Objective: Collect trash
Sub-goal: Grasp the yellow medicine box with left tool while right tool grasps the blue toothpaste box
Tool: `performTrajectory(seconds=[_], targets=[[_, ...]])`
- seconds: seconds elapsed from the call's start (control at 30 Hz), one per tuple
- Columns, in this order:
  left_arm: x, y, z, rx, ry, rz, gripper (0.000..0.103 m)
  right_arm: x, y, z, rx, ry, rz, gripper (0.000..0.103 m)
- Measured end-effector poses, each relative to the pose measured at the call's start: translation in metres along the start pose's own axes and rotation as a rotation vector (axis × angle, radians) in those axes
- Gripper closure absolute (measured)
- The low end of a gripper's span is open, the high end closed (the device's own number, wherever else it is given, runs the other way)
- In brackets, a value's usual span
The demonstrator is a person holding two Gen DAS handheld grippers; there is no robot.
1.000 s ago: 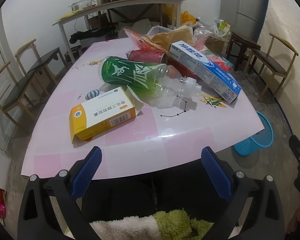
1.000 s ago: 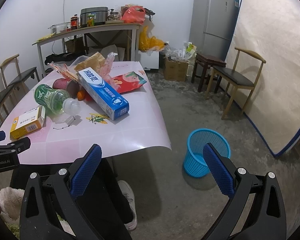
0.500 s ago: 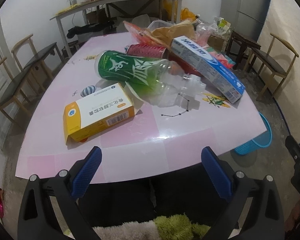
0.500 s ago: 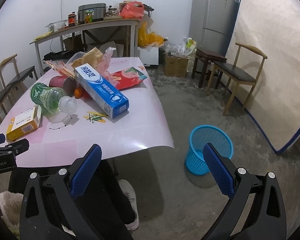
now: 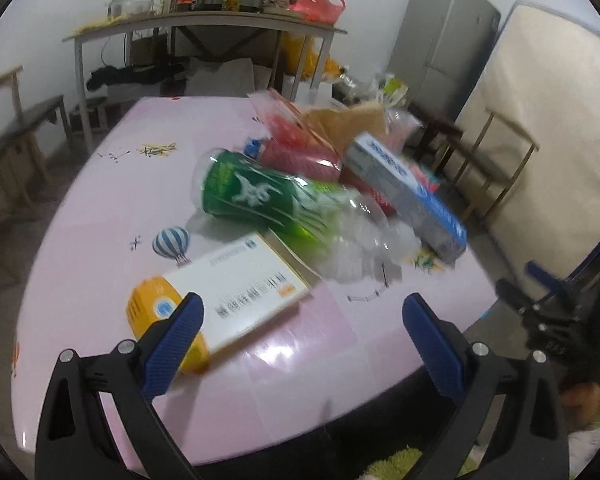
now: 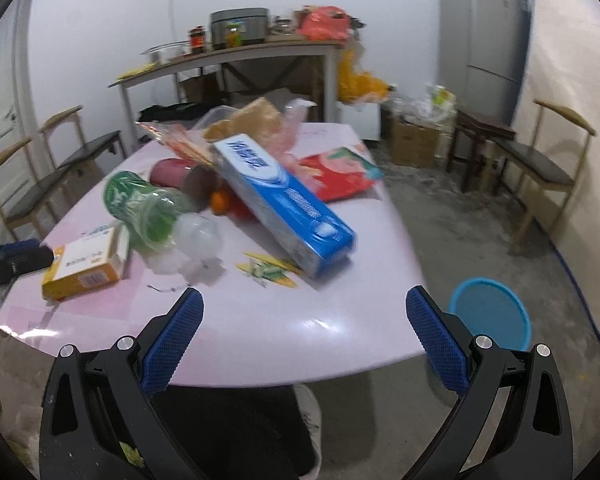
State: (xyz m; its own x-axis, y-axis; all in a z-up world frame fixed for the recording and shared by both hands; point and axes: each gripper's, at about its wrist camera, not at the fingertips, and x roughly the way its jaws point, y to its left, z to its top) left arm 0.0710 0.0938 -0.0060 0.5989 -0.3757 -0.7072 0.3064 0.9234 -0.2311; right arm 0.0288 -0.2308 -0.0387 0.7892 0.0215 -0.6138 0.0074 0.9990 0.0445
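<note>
A: Pink patterned tabletop (image 5: 100,208) is spread ahead of both claws, with a grey floor beyond its edge. How are the claws set?

B: Left gripper (image 5: 302,332) is spread wide with nothing held between its blue pads; right gripper (image 6: 304,328) is likewise wide apart and empty, poised over the near table edge.

A: What is closest to the left claw?

B: Yellow and white box (image 5: 224,300) is seen lying flat just ahead, its near corner right beside the left-hand pad. It is judged to be the first piece to be taken.

A: How should that be done well?

B: The box should be straddled across its narrow width, pads lowered level with the table, then closed gently, since thin card is likely to be crushed.

A: And farther out?

B: Green bottle (image 5: 268,196) is lying on its side just beyond the box, its clear neck toward the right. Past that, a long blue toothpaste box (image 6: 284,200) is propped on a heap of red wrappers and brown paper.

A: Where is the rubbish meant to go?

B: Blue basket (image 6: 488,312) is seen on the floor, right of the right claw, below the table edge.

A: Anything in the way?

B: The bottle is close against the box's far end and could be nudged. Both views are blurred, so finer contact cannot be told.
</note>
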Motion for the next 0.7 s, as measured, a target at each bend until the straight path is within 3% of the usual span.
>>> performTrajectory(seconds=[0.13, 0.27, 0.43, 0.6, 0.7], targets=[[0.021, 0.021, 0.023, 0.066, 0.159, -0.046, 0.006, 0.012, -0.006, 0.018, -0.016, 0.011, 0.019, 0.006], [0.035, 0.032, 0.035, 0.093, 0.196, -0.063, 0.006, 0.027, -0.013, 0.037, -0.06, 0.036, 0.07, 0.006], [0.062, 0.02, 0.041, 0.312, 0.27, -0.028, 0.006, 0.056, -0.015, 0.069, -0.121, 0.102, 0.2, 0.006], [0.082, 0.021, 0.041, 0.429, 0.326, -0.045, 0.006, 0.094, -0.011, 0.094, -0.146, 0.185, 0.329, 0.006], [0.091, 0.021, 0.038, 0.497, 0.36, -0.025, 0.009, 0.114, -0.006, 0.099, -0.183, 0.243, 0.353, 0.006]])
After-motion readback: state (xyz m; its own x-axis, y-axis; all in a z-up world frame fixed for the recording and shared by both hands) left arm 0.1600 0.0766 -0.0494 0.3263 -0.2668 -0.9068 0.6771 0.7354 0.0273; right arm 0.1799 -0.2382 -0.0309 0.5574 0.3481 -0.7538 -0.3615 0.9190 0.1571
